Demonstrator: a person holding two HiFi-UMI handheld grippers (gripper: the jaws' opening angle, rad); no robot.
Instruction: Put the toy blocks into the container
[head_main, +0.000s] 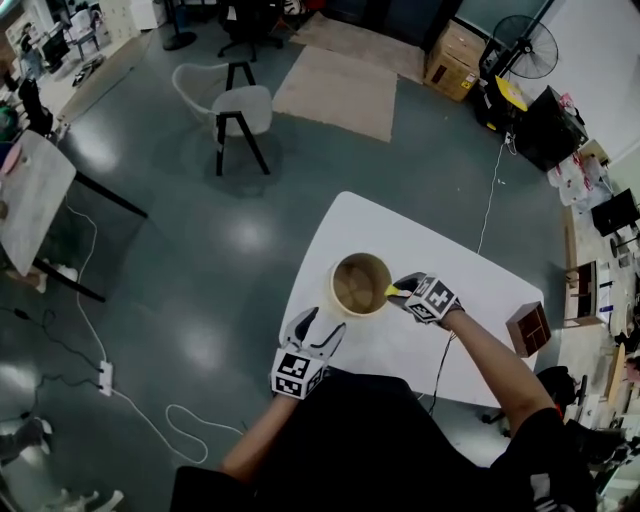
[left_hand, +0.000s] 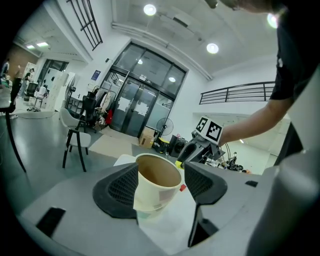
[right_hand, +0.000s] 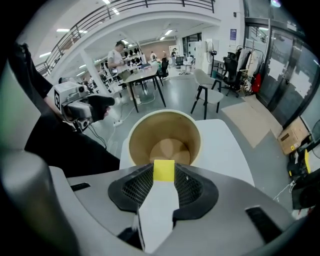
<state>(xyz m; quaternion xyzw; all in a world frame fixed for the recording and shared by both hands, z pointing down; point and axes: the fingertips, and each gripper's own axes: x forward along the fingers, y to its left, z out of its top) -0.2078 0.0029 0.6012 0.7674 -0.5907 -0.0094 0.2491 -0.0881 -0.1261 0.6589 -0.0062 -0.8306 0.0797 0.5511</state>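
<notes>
A tan paper cup (head_main: 360, 285) stands upright on the white table (head_main: 420, 235). My right gripper (head_main: 400, 292) hangs at the cup's right rim, pointing steeply down, shut on a small yellow block (right_hand: 163, 170). In the right gripper view the block sits just short of the cup's mouth (right_hand: 165, 137), and the cup's bare bottom shows. My left gripper (head_main: 318, 328) is at the table's near-left edge, open. Its jaws (left_hand: 161, 172) flank the cup (left_hand: 157, 187), with a gap at the right pad. A bit of a red block (left_hand: 183, 188) shows past the cup.
A brown wooden box (head_main: 527, 328) sits near the table's right edge. On the floor beyond are a chair (head_main: 240, 110), a second table (head_main: 35, 195) at left and a white cable (head_main: 105, 375). Cardboard sheets (head_main: 340, 90) lie farther back.
</notes>
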